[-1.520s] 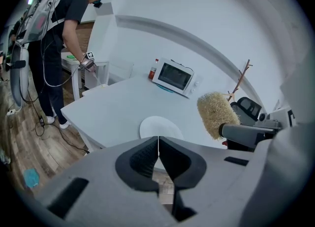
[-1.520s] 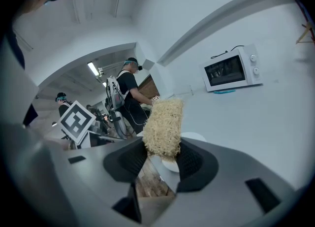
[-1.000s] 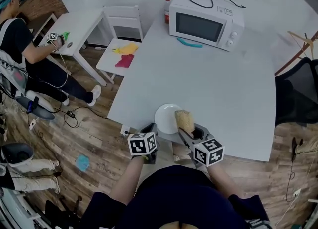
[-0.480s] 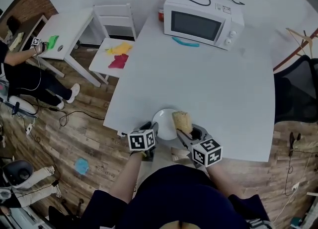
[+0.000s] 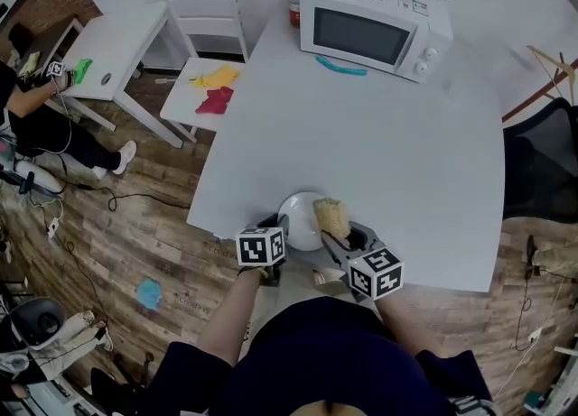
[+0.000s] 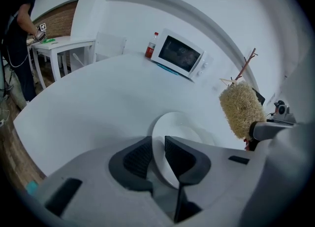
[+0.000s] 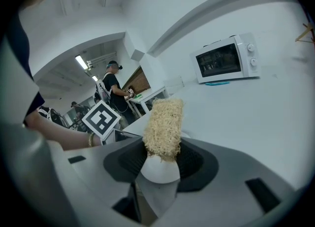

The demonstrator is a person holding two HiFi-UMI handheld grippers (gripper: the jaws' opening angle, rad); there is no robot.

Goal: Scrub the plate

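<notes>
Plate lying at table's near edge, rim sitting between left gripper's jaws, just closing onto it, right gripper clamping sponge above plate, left gripper having crept forward to plate since a second ago.

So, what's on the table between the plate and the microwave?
In the head view, the table between plate and microwave is bare, except a slim teal item lying just in front of the microwave.
</notes>
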